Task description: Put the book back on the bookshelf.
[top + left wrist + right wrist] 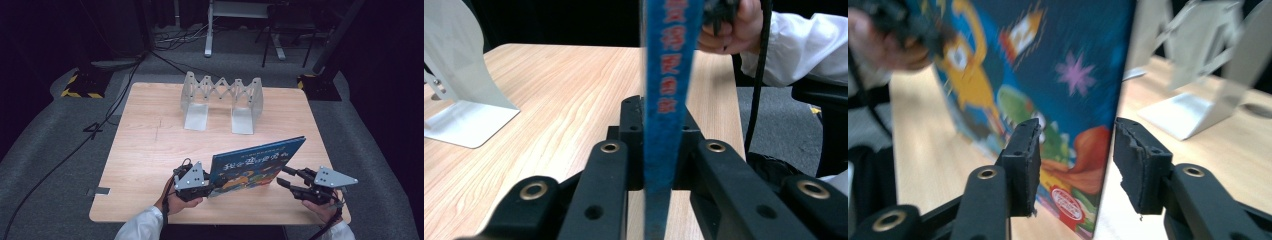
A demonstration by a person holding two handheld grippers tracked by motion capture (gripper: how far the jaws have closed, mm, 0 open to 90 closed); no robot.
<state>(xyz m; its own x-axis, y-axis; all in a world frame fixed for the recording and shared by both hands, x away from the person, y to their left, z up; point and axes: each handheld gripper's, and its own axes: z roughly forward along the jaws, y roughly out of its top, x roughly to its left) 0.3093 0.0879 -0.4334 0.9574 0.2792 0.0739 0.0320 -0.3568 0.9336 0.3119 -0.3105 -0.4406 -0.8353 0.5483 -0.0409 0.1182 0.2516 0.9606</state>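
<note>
A blue picture book (256, 162) stands upright on its lower edge near the front of the wooden counter (150, 150), its colourful cover facing the person. The left tool (212, 184) is clamped on the book's left end; in the left gripper view the blue spine (666, 75) runs straight up between the two black jaws, which press against it on both sides. The right tool (286, 177) sits just beside the book's right end with its jaws spread apart; in the right gripper view the book's edge (1108, 150) stands in the gap between the pads (1023, 165), touching neither as far as I can see. Well behind the book, toward the far edge of the counter, stands a grey expanding book rack (222, 100)
</note>
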